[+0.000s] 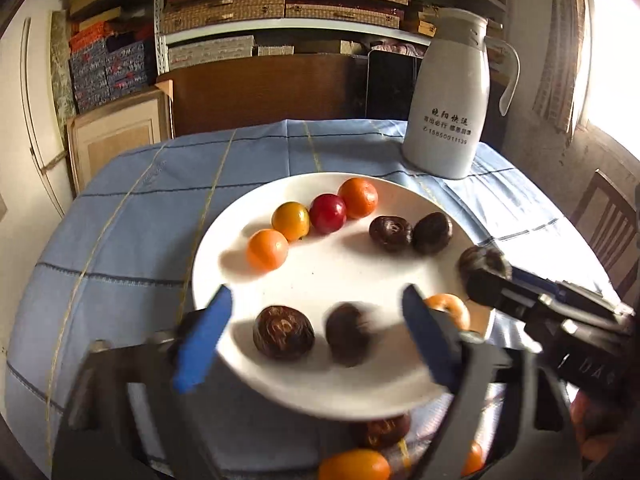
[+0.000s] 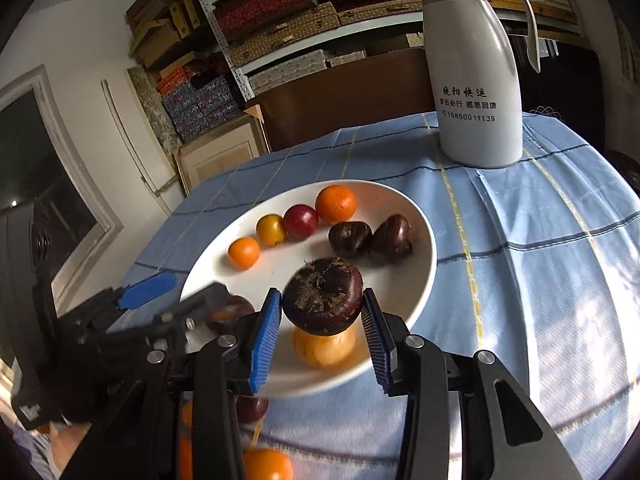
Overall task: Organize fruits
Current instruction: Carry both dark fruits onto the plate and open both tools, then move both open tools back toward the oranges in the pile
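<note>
On the white plate (image 1: 224, 248), four small round fruits, orange (image 1: 267, 250), yellow (image 1: 291, 221), red (image 1: 327, 213) and orange (image 1: 358, 197), make a curved row from nine to twelve o'clock. Two dark brown chestnuts (image 1: 411, 233) touch at two o'clock, two more (image 1: 283, 333) lie at six o'clock. One chestnut (image 2: 323, 296) sits above the plate at four o'clock.

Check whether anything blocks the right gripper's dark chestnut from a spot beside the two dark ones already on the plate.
Nothing visible does. The right gripper holds the chestnut above the plate, and only bare plate lies between it and the dark pair.

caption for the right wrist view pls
Right gripper holds a dark chestnut over a white plate of small fruits.
</note>
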{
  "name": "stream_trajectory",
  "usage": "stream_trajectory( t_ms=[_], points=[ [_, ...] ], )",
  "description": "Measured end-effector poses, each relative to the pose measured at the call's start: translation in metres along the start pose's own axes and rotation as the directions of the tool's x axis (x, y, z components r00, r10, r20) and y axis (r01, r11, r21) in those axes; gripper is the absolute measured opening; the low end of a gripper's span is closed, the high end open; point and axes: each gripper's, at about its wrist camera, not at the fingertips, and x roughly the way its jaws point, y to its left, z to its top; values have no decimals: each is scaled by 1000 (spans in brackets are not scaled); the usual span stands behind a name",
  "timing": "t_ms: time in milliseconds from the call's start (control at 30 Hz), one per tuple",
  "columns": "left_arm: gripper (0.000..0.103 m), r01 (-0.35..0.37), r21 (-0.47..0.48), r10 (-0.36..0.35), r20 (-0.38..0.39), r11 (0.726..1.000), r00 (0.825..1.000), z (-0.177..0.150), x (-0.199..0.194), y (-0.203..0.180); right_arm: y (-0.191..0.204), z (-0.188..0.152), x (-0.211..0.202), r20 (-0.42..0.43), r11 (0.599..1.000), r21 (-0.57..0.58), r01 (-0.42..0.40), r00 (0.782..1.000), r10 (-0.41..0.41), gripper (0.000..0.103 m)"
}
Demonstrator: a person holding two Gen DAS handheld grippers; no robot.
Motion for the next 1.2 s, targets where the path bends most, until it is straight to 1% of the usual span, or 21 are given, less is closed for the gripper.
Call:
stream_trajectory(
  t_ms=[33,133,200,233,267,467,600,767,933,1033,1200],
  points=[
    [87,-8,16,8,-11,1000,1000,-2,4,0,-2,1,0,0,1000,5,9,1000,-9,52],
    [88,-15,-2,15,-26,1000,1000,-6,7,8,-5,0,-7,21,1000,22,11,1000,-11,56],
    [93,-13,-27,12,-22,1000,1000,-8,3,15,-4,-2,-11,32,1000,17,16,999,-17,62],
    [96,-16,-41,16,-16,999,1000,-11,0,19,-4,-5,-13,40,1000,13,28,999,-29,67],
    [98,-22,-49,21,-10,999,1000,-13,-3,22,-5,-7,-16,45,999,13,35,998,-36,69],
    [98,-64,-80,64,-2,995,998,-32,-20,36,-17,-18,-25,37,997,64,30,999,-32,72],
    [98,-76,-114,73,-29,991,997,-44,-22,47,-22,-25,-26,20,996,91,26,999,-28,75],
    [98,-62,-168,55,-46,984,997,-54,-26,60,-22,-33,-26,-1,995,90,35,999,-35,81],
    [98,-35,-198,24,-59,980,998,-64,-32,64,-21,-41,-30,-16,995,88,38,999,-37,83],
    [98,-19,-186,8,-61,982,998,-70,-36,59,-23,-45,-31,-24,995,95,44,999,-41,87],
    [98,9,-143,-18,-67,990,998,-78,-44,45,-27,-52,-37,-30,992,117,38,999,-35,89]
  ],
)
